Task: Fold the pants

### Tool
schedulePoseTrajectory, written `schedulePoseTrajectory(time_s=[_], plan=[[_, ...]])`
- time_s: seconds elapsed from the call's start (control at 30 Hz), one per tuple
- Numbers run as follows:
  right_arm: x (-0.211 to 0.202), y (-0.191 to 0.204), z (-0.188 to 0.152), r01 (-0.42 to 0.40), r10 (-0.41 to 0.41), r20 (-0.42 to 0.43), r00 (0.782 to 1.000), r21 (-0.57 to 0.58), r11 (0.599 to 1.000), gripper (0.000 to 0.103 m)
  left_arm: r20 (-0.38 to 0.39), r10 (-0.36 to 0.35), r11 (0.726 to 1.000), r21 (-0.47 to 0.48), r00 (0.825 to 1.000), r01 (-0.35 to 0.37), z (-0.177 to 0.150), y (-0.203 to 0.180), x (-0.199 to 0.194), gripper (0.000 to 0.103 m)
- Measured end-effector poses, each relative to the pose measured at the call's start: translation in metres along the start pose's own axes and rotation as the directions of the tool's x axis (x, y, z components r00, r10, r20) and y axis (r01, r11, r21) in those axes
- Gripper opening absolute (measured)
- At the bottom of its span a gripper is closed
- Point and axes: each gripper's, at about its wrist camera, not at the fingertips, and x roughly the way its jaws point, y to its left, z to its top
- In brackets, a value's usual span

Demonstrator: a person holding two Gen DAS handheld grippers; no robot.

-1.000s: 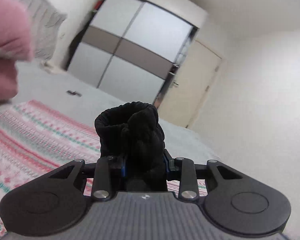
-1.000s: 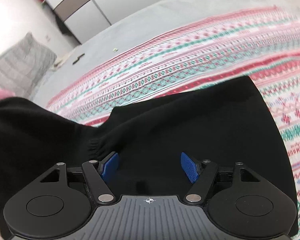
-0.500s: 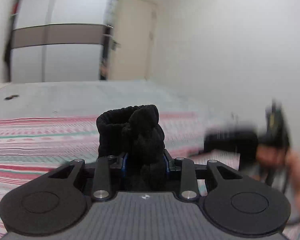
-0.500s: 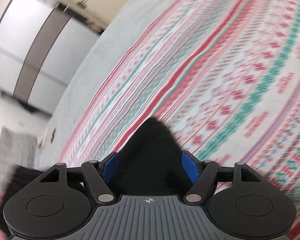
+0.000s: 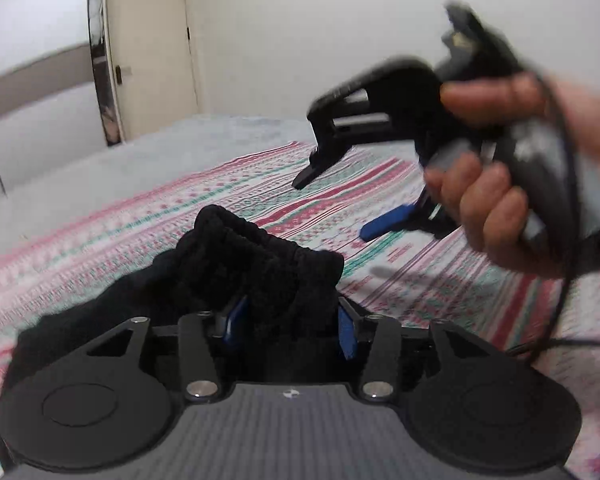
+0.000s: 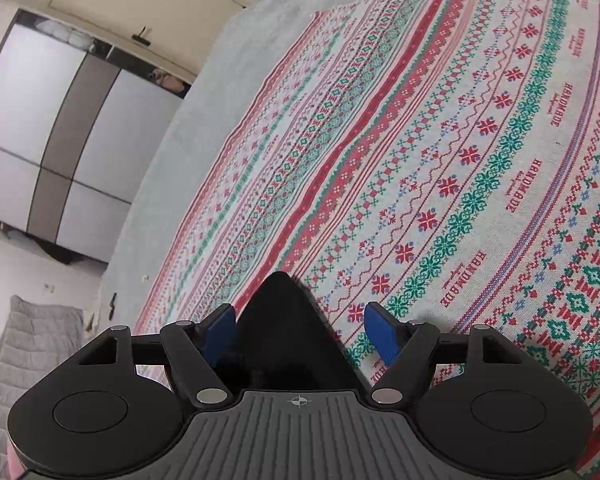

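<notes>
The black pants lie bunched on the patterned bedspread, elastic waistband uppermost. My left gripper is low over them; its jaws are opening, the waistband loose between the blue pads. A hand holds my right gripper up at the right of the left wrist view, blurred, its fingers apart. In the right wrist view the right gripper is open, with a pointed black corner of the pants lying between its fingers, clear of the right pad.
The bedspread covers most of a grey sheet. A white and grey wardrobe and a cream door stand beyond the bed. A grey pillow lies at the left. A black cable hangs from the right gripper.
The left gripper sank to the bed and its jaws spread; the clamped waistband slumped loose. The right gripper rolled and slid off the pants until only a corner stays between its fingers.
</notes>
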Motion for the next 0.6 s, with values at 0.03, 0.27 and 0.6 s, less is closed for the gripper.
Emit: schedulePoseTrajectory(time_s=[0.03, 0.27, 0.6], plan=[[0.000, 0.003, -0.001, 0.002, -0.002, 0.002, 1.000, -0.023, 1.000, 0.073, 0.008, -0.040, 0.999, -0.032, 0.999, 0.040, 0.000, 0.007, -0.007, 0.073], [-0.015, 0.046, -0.019, -0.075, 0.084, 0.017, 0.996, -0.312, 0.947, 0.074, 0.082, -0.124, 0.980, -0.148, 0.989, 0.135, -0.006, 0.069, -0.071, 0.080], [0.023, 0.081, -0.081, 0.007, -0.090, -0.092, 0.992, -0.656, 0.754, 0.041, 0.031, 0.002, 0.933, -0.360, 1.000, 0.009, -0.060, 0.176, -0.071, 0.080]])
